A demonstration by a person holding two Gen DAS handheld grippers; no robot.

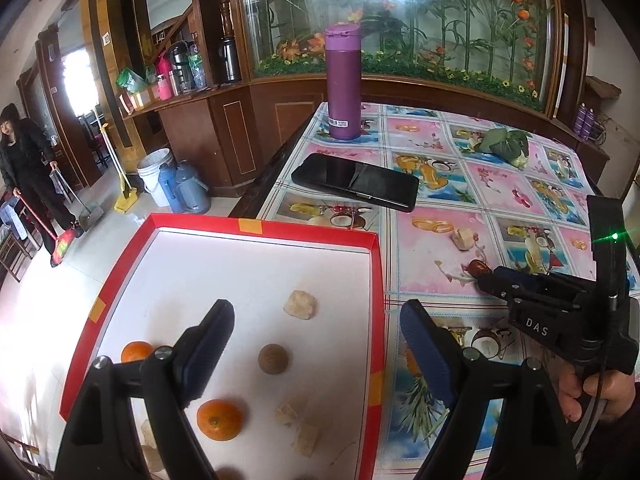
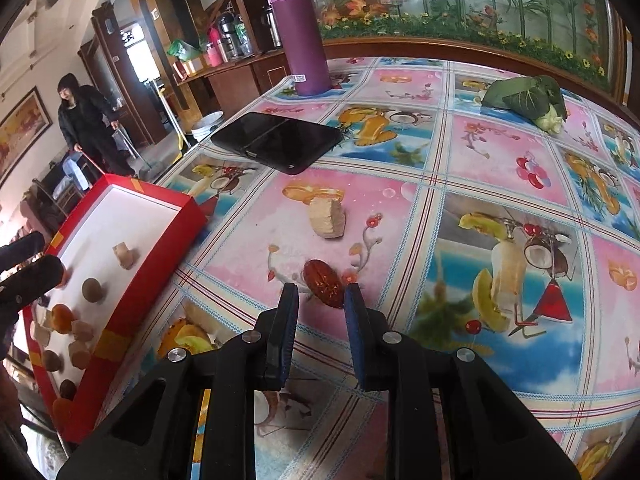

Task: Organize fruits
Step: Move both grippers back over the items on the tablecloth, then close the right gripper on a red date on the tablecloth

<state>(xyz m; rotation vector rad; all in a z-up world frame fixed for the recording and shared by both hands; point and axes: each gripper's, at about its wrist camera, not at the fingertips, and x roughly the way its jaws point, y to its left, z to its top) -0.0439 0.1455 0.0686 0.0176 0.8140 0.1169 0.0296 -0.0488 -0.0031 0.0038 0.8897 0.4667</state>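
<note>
My right gripper (image 2: 322,294) sits low over the fruit-print tablecloth (image 2: 460,184), jaws parted, and the glossy red date (image 2: 323,284) lies right at the tips between them; I cannot tell whether either pad touches it, but nothing is gripped. From my left camera that same gripper (image 1: 486,276) shows out to the right, nose down at the date (image 1: 479,268). My left gripper (image 1: 312,320) hangs spread wide and empty above the red box (image 1: 372,280), one finger over the white floor, the other just outside the right wall. Below it in the box: an orange (image 1: 219,419) closest to me, a second orange (image 1: 137,351) partly behind my left finger, a brown round fruit (image 1: 273,358) near the middle, pale cut chunks (image 1: 298,424) near the front, and one pale chunk (image 1: 300,305) further in. The right camera shows the box (image 2: 132,280) off to the left with its load piled toward the near end. Beyond the date, a beige wedge-shaped piece (image 2: 326,218) rests alone on a pink square. Further out lies a black phone (image 2: 276,142), flat, near the table's left edge. Behind it a purple bottle (image 2: 300,36) stands upright, and away to the right a leafy green vegetable (image 2: 528,102) lies on its side. Off the table, a person in black (image 2: 86,120) stands on the floor with a broom.
</note>
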